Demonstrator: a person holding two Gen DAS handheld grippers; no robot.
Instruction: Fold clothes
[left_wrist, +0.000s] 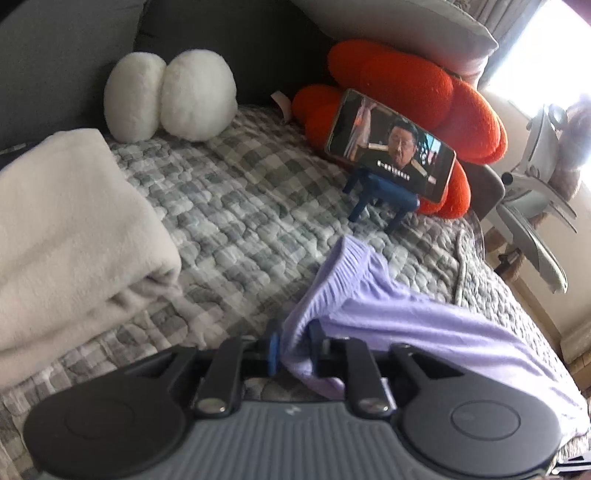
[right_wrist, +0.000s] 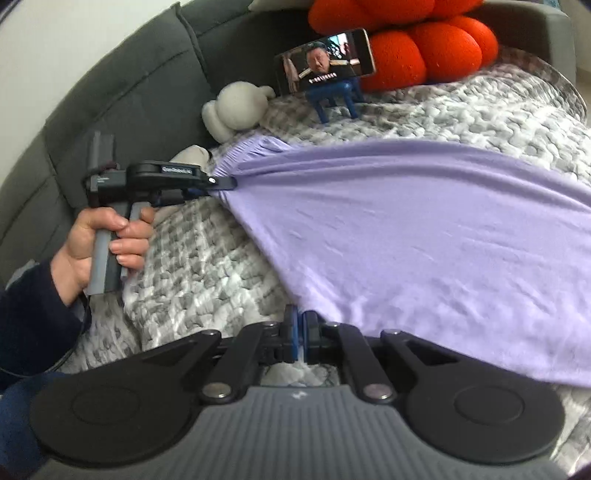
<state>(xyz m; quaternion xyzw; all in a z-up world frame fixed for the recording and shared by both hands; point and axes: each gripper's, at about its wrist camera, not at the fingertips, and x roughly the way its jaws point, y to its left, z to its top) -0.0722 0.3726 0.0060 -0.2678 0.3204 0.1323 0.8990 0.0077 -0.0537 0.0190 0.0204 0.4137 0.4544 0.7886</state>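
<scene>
Two hand-held grippers grip one lilac garment (right_wrist: 424, 229), which is stretched between them over a grey-and-white checked quilt (right_wrist: 207, 258). The left hand-held gripper (left_wrist: 293, 345) has its blue pads (left_wrist: 274, 350) pressed on the gathered, elastic edge of the cloth; in the right wrist view the same tool (right_wrist: 221, 182) shows from the side, pinching a bunched corner, with a person's hand (right_wrist: 107, 240) in a dark sleeve wrapped around its grey handle. The right hand-held gripper (right_wrist: 298, 332) is clenched nearly together on the near edge of the garment, with only a thin strip of fabric between its pads. From there the cloth spreads ahead and to the right, lying partly on the quilt.

Ahead of the left hand-held gripper a phone (left_wrist: 391, 146) with a lit screen leans on a small blue stand (left_wrist: 380, 199). Behind the phone lies an orange plush cushion (left_wrist: 406, 85). To the left of that gripper sits a folded cream blanket (left_wrist: 74, 236), and beyond it a white plush toy (left_wrist: 170, 96) rests against a dark grey sofa back (right_wrist: 122, 110).
</scene>
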